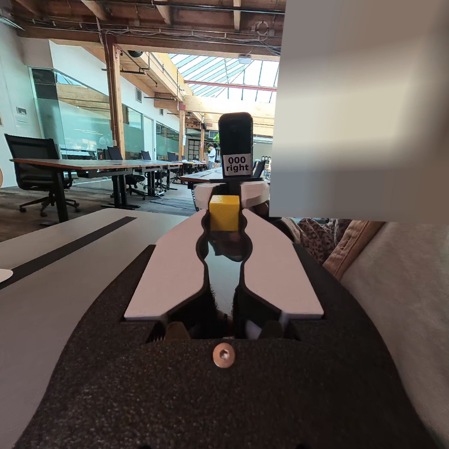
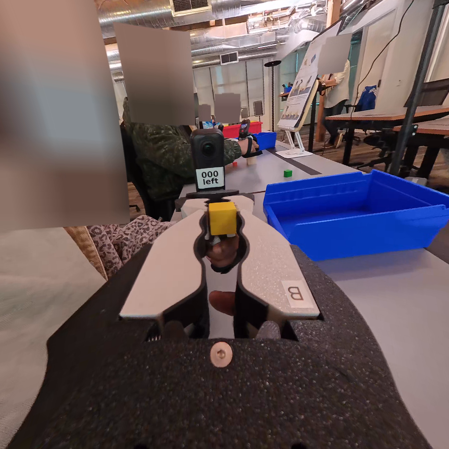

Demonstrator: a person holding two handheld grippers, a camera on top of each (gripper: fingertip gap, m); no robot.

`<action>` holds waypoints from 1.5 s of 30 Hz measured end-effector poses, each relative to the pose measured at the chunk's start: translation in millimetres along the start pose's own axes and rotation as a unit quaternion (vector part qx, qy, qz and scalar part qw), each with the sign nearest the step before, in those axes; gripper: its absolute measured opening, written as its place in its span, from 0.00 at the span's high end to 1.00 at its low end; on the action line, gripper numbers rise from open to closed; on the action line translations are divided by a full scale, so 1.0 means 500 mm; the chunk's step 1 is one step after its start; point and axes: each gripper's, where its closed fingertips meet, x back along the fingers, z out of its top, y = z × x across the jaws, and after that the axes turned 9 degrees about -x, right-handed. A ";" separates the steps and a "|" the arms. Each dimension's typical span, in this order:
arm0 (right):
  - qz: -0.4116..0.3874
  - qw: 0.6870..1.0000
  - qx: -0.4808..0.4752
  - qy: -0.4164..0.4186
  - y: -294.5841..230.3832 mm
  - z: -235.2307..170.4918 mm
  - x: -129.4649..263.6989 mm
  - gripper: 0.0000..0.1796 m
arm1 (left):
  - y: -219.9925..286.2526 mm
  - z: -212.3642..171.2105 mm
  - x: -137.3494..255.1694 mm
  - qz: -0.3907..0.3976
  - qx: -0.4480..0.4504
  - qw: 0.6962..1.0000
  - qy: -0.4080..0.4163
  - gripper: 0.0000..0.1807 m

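A yellow cube (image 1: 223,213) sits between the fingertips of my left gripper (image 1: 223,218), held above the grey table (image 1: 60,255). My right gripper (image 1: 227,194) faces it head-on from the far side, and its white fingers close around the same cube. In the right wrist view the yellow cube (image 2: 222,222) is pinched between the tips of my right gripper (image 2: 222,218). The left gripper (image 2: 218,205) meets it from behind. Both grippers look shut on the cube, tip to tip. A hand shows below the jaws.
A large blue bin (image 2: 364,233) stands on the table to the right of the grippers. Farther back lie a green cube (image 2: 288,173) and a red cube (image 2: 234,164), near a person in a green jacket (image 2: 165,155). Desks and chairs (image 1: 36,165) fill the room. Less than 4 cm separates the two grippers' tips.
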 end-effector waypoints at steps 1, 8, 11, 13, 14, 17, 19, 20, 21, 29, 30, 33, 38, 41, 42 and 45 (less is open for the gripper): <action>0.000 1.000 0.004 -0.002 -0.001 -0.001 0.001 0.89 | 0.002 -0.001 -0.001 -0.003 0.003 1.000 0.000 0.88; -0.050 0.981 0.054 -0.178 0.047 -0.053 0.054 0.89 | -0.042 -0.117 0.022 0.077 -0.037 0.981 -0.171 0.76; -0.108 0.923 0.049 -0.365 0.107 -0.142 0.112 0.89 | -0.040 -0.215 0.033 0.088 -0.036 0.956 -0.279 0.73; -0.137 0.870 0.054 -0.470 0.137 -0.197 0.147 0.89 | -0.036 -0.265 0.036 0.088 -0.016 0.940 -0.330 0.72; -0.143 0.847 0.059 -0.508 0.147 -0.219 0.158 0.89 | -0.034 -0.285 0.040 0.085 -0.012 0.931 -0.356 0.72; -0.149 0.818 0.063 -0.552 0.162 -0.257 0.159 0.89 | -0.034 -0.315 0.050 0.081 -0.019 0.914 -0.397 0.72; -0.160 0.803 0.063 -0.571 0.176 -0.274 0.163 0.89 | -0.033 -0.321 0.053 0.080 -0.014 0.914 -0.398 0.72; -0.162 0.799 0.061 -0.576 0.180 -0.280 0.163 0.89 | -0.031 -0.323 0.054 0.078 -0.010 0.915 -0.397 0.72; -0.162 0.796 0.058 -0.580 0.184 -0.287 0.162 0.89 | -0.031 -0.324 0.055 0.077 -0.008 0.915 -0.396 0.72; -0.169 0.779 0.047 -0.602 0.202 -0.311 0.154 0.89 | -0.030 -0.328 0.059 0.072 -0.002 0.917 -0.392 0.72; -0.169 0.777 0.048 -0.605 0.203 -0.314 0.154 0.89 | -0.030 -0.328 0.059 0.073 -0.003 0.917 -0.392 0.72; -0.171 0.776 0.045 -0.606 0.204 -0.317 0.152 0.89 | -0.031 -0.326 0.059 0.073 -0.002 0.918 -0.389 0.72; -0.174 0.776 0.045 -0.605 0.205 -0.315 0.151 0.89 | -0.032 -0.326 0.060 0.073 0.000 0.919 -0.388 0.72; -0.173 0.776 0.044 -0.606 0.208 -0.316 0.151 0.89 | -0.032 -0.326 0.061 0.073 0.000 0.918 -0.389 0.72; -0.173 0.776 0.045 -0.605 0.209 -0.317 0.150 0.89 | -0.031 -0.327 0.061 0.072 0.000 0.918 -0.389 0.72; -0.173 0.779 0.047 -0.601 0.209 -0.315 0.147 0.89 | -0.032 -0.329 0.061 0.071 0.000 0.918 -0.391 0.72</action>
